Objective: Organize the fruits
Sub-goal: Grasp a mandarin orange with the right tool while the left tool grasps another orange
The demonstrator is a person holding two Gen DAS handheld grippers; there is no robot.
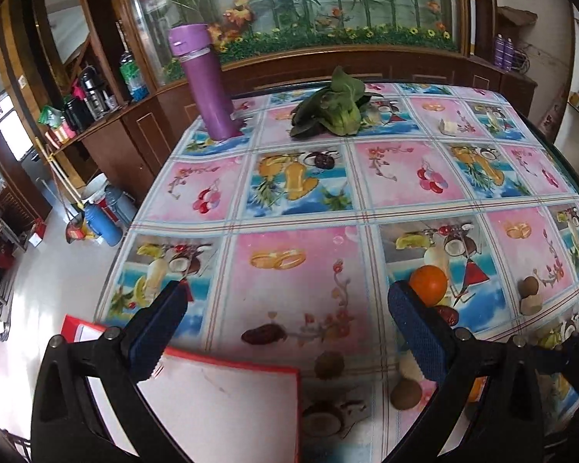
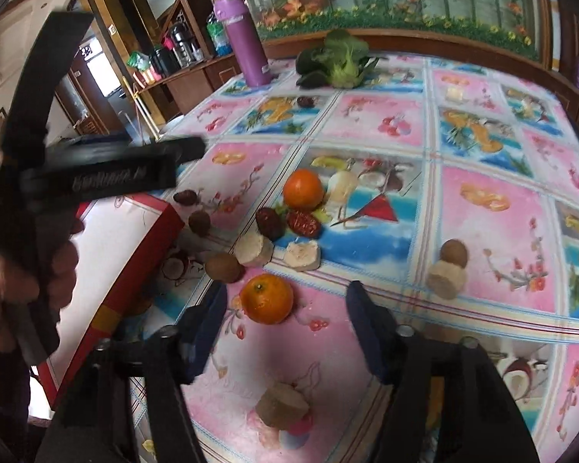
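In the right wrist view my right gripper (image 2: pixel 285 297) is open, low over the table, with an orange (image 2: pixel 266 299) between its fingers, close to the left one. A second orange (image 2: pixel 303 189) lies beyond, beside two red dates (image 2: pixel 303 223), banana pieces (image 2: pixel 253 249) and brown longans (image 2: pixel 224 267). My left gripper (image 1: pixel 287 301) is open and holds nothing. It hovers over the near edge of a red box with a white inside (image 1: pixel 220 397). A date (image 1: pixel 260 333) and a longan (image 1: pixel 329 364) lie between its fingers' lines, and the far orange (image 1: pixel 428 284) sits by its right finger.
A purple bottle (image 1: pixel 208 85) and a leafy green vegetable (image 1: pixel 332 106) stand at the table's far side. More banana pieces (image 2: pixel 446 279) and a longan (image 2: pixel 454 253) lie to the right. A hand (image 2: pixel 58 266) grips the left tool's black handle (image 2: pixel 108 177). The table edge drops to the floor on the left.
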